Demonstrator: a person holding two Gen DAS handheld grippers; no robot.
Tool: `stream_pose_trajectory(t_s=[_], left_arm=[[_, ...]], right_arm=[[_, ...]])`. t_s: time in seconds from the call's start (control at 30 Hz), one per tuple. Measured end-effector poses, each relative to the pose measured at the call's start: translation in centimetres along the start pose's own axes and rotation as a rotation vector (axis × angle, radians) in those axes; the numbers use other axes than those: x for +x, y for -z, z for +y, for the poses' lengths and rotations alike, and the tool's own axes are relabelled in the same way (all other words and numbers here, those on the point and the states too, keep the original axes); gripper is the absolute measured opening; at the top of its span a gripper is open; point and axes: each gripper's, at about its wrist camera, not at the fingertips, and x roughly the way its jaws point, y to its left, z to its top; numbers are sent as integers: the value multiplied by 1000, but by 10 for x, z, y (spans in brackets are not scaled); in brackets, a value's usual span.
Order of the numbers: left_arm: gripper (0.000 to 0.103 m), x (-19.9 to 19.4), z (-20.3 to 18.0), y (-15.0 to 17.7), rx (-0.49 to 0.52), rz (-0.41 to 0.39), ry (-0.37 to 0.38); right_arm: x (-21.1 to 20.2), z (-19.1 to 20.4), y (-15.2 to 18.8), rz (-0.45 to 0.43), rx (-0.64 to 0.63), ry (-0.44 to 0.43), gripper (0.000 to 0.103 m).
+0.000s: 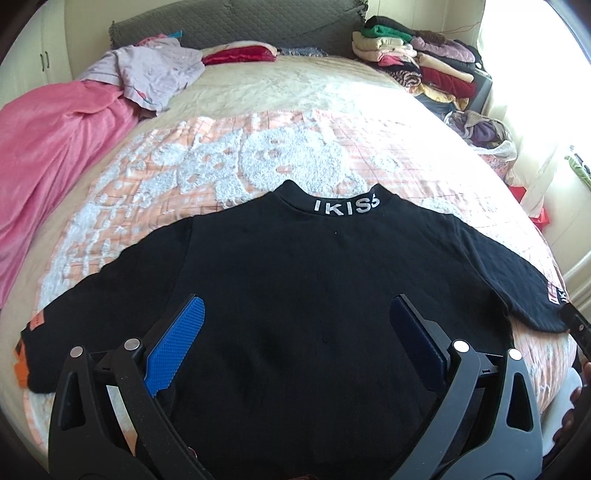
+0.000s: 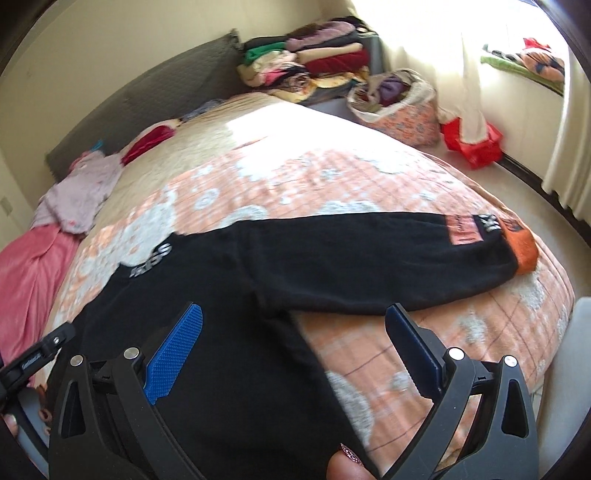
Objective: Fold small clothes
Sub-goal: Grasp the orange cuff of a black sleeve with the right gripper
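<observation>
meanwhile, black knit sweater (image 1: 295, 295) lies flat on quilted bedspread (image 1: 147, 177) beneath both spread grippers, left gripper (image 1: 295, 332) and right gripper (image 2: 293, 332).

Colours and patterns, bed scene

Sweater (image 1: 295, 288): black, white lettering on collar, orange cuff (image 2: 522, 247) at 3 o'clock, pink sleeve patch (image 2: 463, 229). Quilt (image 1: 155, 177): peach-orange grid with white tufted motifs. Blanket (image 1: 48, 155), 9 o'clock: pink. Headboard (image 1: 236, 26), 12 o'clock: grey quilted. Left gripper (image 1: 295, 332) and right gripper (image 2: 293, 332): black, blue textured pads.
</observation>
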Motion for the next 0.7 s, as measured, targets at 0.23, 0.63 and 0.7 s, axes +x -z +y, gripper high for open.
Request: stream_pose_trajectory(t_s=[0.23,0.63,0.7], left_arm=[[94,26,-1,-5,-4,40,8],[94,50,-9,-24,13,57,22],[94,53,-9,-27,17,61,26]], right_arm=[[19,-74,-12,9,223,84,99],[53,-162,-17,52,474,165,99],[61,-172,-17,67,498,174,99]])
